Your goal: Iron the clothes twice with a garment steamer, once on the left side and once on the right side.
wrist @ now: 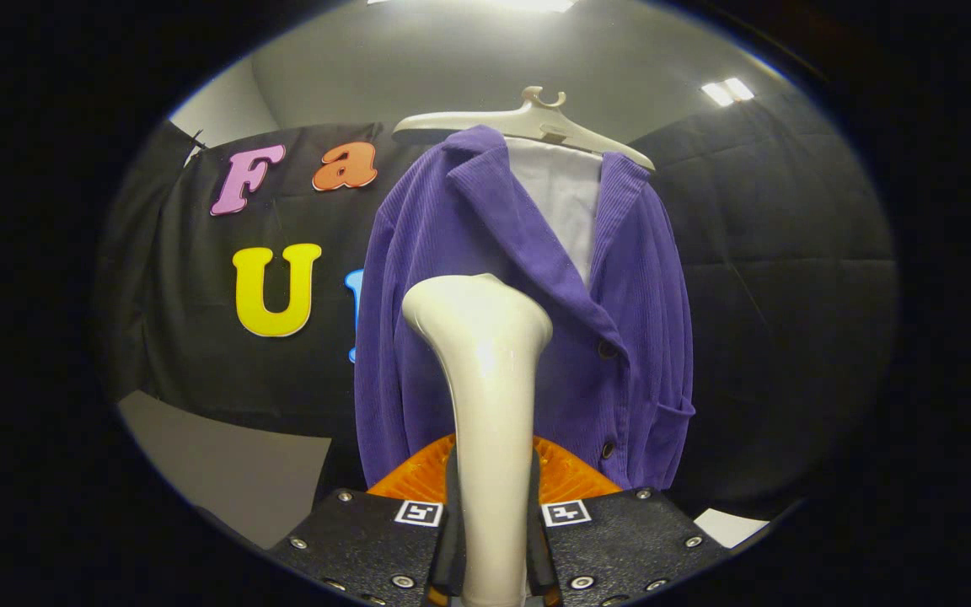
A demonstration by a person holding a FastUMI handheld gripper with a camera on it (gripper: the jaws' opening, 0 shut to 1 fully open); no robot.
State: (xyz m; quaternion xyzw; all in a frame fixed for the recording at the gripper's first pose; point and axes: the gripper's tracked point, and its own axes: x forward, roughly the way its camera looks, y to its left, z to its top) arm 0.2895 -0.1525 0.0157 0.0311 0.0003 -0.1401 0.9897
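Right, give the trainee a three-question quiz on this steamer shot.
1. True or false: the gripper is shut on the garment steamer.
2. What does the purple jacket hang from? A) white hanger B) wall hook C) chair back
3. Fill in: the jacket's front is ____ at its lower buttons.

Key: 1 true: both fingers press the steamer's handle. 2 A, the white hanger. 3 buttoned.

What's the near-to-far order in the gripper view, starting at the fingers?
gripper, fingers shut on the steamer handle → garment steamer, head rising ahead of the fingers → purple jacket on its hanger → black cloth wall.
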